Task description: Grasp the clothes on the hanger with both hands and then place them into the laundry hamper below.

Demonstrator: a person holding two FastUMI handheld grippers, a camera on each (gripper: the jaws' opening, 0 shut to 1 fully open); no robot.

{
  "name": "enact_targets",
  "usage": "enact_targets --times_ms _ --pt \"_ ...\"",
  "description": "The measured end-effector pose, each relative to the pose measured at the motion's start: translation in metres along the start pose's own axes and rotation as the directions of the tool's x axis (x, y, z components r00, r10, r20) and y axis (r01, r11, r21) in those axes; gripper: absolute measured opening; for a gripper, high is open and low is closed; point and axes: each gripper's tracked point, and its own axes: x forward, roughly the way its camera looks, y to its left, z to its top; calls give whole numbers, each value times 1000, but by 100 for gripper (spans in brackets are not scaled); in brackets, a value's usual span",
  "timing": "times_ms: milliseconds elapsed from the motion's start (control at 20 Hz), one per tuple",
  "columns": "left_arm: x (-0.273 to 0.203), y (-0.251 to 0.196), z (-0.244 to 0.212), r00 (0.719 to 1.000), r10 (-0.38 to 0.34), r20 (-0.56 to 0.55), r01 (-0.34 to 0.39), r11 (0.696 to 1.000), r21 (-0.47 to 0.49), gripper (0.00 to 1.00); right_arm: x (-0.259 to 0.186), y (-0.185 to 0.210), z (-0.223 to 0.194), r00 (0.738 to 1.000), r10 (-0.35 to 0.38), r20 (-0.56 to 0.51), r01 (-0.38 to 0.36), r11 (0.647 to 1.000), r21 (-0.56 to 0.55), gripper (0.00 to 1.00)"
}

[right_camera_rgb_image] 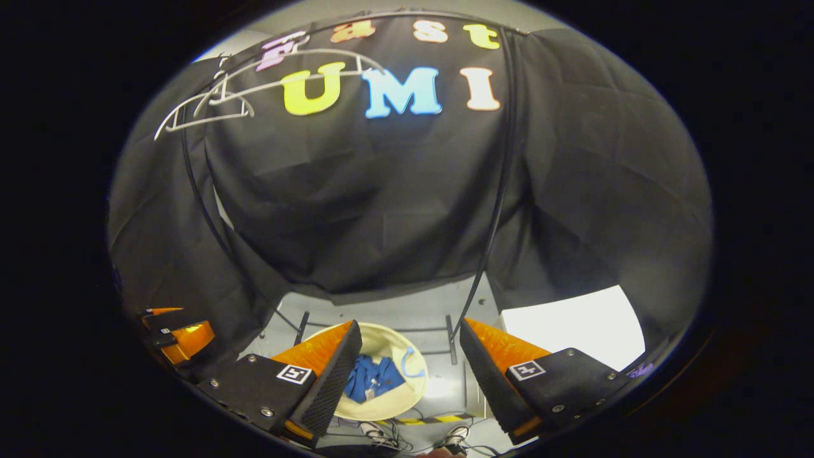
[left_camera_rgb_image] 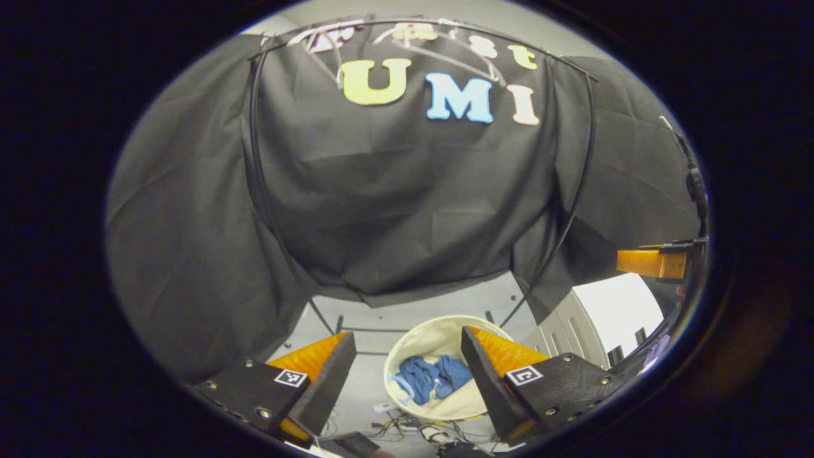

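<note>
Our left gripper (left_camera_rgb_image: 407, 375) and right gripper (right_camera_rgb_image: 410, 369) both gape wide, holding nothing. The clothes (left_camera_rgb_image: 432, 376) lie in the hamper (left_camera_rgb_image: 407, 346) below; the hanger (right_camera_rgb_image: 216, 105) hangs bare, so we judge the task essentially done.

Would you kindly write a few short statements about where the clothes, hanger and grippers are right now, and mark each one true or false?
1. The blue clothes lie inside the laundry hamper. True.
2. The left gripper is shut on the clothes. False: its fingers stand apart, holding nothing.
3. The hanger up high is bare. True.
4. The right gripper grips the hamper's rim. False: it is open, above the hamper.
5. The hamper is dark. False: it is cream.
</note>
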Motion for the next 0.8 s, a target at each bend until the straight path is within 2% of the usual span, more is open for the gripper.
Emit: enact_targets --times_ms 150,300,400,500,550,650,700,800 --pt "-48 -33 72 991 34 127 -35 999 8 97 -28 -27 48 992 -6 123 3 1000 20 96" --pt "-91 -62 136 967 76 244 -70 997 -34 97 -59 -59 94 968 14 249 -15 1000 3 96" --pt "-120 -77 173 942 107 317 -87 993 -77 96 -79 -89 122 944 8 329 -2 1000 -20 92" --pt "-146 -91 206 913 140 383 -105 988 -111 97 -96 -116 148 919 9 394 1 1000 -26 99" --pt "-163 -102 224 898 151 413 -110 986 -123 96 -105 -129 160 905 9 426 0 1000 -21 92" --pt "-196 -115 242 862 185 473 -133 981 -143 96 -121 -147 183 867 20 499 -17 1000 -11 95" --pt "-208 -120 251 845 200 496 -145 978 -147 96 -128 -155 192 846 28 532 -29 1000 -6 92" --pt "-237 -125 276 814 239 529 -181 970 -161 96 -140 -173 202 823 31 567 -42 999 8 95"
